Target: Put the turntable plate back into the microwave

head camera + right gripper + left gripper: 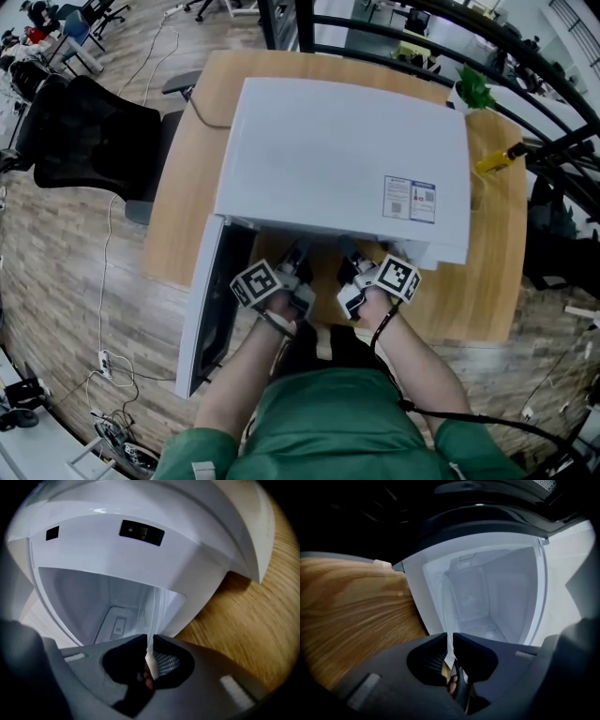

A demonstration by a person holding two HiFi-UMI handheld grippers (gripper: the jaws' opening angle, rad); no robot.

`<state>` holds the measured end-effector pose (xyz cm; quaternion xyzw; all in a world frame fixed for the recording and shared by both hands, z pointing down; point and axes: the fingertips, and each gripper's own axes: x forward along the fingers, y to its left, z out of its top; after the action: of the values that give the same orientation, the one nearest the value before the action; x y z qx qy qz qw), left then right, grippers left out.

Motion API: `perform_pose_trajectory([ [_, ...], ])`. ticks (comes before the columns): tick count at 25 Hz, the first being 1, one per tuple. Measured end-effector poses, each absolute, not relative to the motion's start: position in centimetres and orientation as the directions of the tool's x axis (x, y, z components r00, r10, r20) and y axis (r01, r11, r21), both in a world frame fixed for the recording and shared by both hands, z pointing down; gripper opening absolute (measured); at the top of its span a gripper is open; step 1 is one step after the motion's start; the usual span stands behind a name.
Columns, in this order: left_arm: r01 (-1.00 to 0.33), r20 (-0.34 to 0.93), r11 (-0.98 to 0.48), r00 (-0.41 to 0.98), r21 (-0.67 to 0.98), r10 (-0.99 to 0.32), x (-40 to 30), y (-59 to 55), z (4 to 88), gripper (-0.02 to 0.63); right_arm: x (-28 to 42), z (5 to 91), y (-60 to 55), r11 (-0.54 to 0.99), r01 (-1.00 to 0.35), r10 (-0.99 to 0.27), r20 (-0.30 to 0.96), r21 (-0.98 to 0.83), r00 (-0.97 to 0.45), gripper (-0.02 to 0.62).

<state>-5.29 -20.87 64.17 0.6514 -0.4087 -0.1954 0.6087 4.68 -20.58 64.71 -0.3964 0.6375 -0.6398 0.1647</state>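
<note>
Left gripper [451, 643] and right gripper [149, 645] at an open microwave [347, 159].
Only the gripper views, lower centre, show both narrow jaw pairs pinching the glass turntable plate [154, 613].

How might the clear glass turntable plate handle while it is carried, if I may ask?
Probably rigid: the clear glass turntable plate runs straight between the left tongs and right tongs. Its smooth thin rim likely slips and chips.
</note>
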Motion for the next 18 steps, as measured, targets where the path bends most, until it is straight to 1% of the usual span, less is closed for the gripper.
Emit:
perform_pose_trajectory([
  [8, -0.277, 0.241, 0.091, 0.574, 0.957, -0.783, -5.6, -21.2, 64.3, 0.048, 4.4, 64.7, -20.7, -0.135, -0.298, -0.713, 0.301, -0.945, -0.633, 0.044],
  [13, -0.258, 0.236, 0.103, 0.559, 0.96, -0.795, -5.8, -21.3, 64.2, 0.044, 4.2, 64.3, -20.3, -0.137, -0.299, -0.714, 0.303, -0.944, -0.631, 0.061],
  [18, -0.253, 0.235, 0.109, 0.55, 0.961, -0.802, -5.9, -21.6, 64.3, 0.041, 2.7, 64.4, -20.0, -0.142, -0.302, -0.69, 0.313, -0.943, -0.652, 0.06],
])
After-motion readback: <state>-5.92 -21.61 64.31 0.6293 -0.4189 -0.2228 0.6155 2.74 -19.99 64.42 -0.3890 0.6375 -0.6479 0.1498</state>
